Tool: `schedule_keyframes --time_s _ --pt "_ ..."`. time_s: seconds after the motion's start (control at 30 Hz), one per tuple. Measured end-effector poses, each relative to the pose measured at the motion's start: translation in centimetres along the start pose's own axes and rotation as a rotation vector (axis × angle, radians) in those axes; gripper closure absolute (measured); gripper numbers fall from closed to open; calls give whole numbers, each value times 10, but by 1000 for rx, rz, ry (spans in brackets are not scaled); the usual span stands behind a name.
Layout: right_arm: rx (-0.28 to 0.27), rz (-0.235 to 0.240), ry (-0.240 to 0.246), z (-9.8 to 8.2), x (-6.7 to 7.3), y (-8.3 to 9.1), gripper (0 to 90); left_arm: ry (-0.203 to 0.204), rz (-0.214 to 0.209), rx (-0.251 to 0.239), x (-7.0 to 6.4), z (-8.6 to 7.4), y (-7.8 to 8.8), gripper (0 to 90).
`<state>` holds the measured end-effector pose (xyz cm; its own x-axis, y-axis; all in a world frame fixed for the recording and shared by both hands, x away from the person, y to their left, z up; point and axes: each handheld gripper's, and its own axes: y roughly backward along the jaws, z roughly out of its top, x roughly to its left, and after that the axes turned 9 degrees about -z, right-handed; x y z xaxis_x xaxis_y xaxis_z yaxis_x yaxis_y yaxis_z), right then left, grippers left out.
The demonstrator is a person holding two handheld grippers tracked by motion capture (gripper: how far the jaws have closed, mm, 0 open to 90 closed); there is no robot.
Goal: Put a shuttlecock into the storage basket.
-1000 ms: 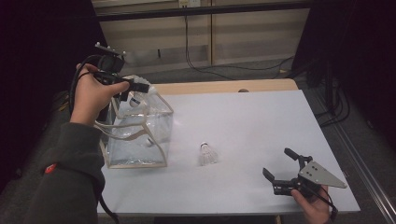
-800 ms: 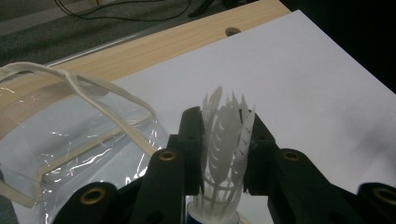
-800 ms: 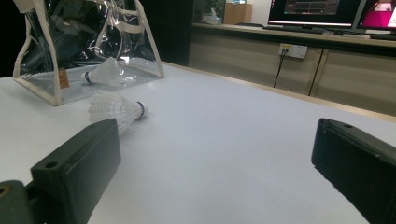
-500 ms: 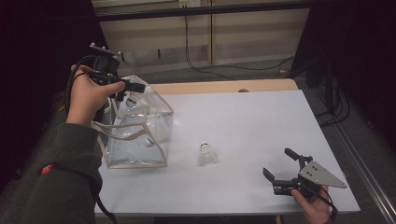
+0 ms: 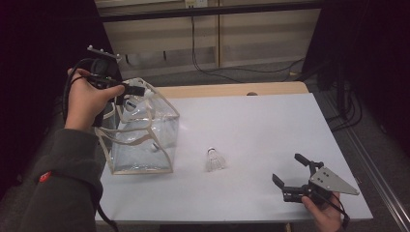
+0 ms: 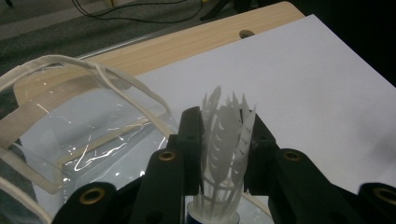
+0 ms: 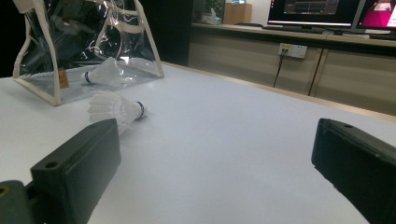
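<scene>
Left gripper [image 5: 138,90] clamped on shuttlecock [image 6: 224,154], poised above clear bag [image 5: 140,140] mouth. Right gripper [image 5: 290,174] gaping, idle on table [image 5: 270,125]. Best centred over opening, lowered past rim before release.

The room around my white table [image 5: 270,125] is dim — light falls from overhead, leaving soft shadows. Glare streaks the clear plastic bag [image 6: 93,149] beside it. My own black jaws blur up close, and the monitors [image 7: 322,11] behind glow overexposed.
</scene>
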<state>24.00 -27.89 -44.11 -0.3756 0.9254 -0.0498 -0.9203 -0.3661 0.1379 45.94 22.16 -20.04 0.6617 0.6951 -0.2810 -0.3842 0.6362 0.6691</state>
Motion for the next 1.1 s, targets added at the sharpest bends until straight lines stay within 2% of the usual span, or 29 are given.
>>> schedule_keyframes --time_s 0.77,1.0,1.1 --pt "1 3 1 0 1 -1 12 36 82 -13 18 -15 -1 714" --pt "2 4 1 0 1 0 13 51 124 -21 25 -22 0 695" --pt "2 4 2 0 1 0 13 55 127 -16 27 -24 -1 688"
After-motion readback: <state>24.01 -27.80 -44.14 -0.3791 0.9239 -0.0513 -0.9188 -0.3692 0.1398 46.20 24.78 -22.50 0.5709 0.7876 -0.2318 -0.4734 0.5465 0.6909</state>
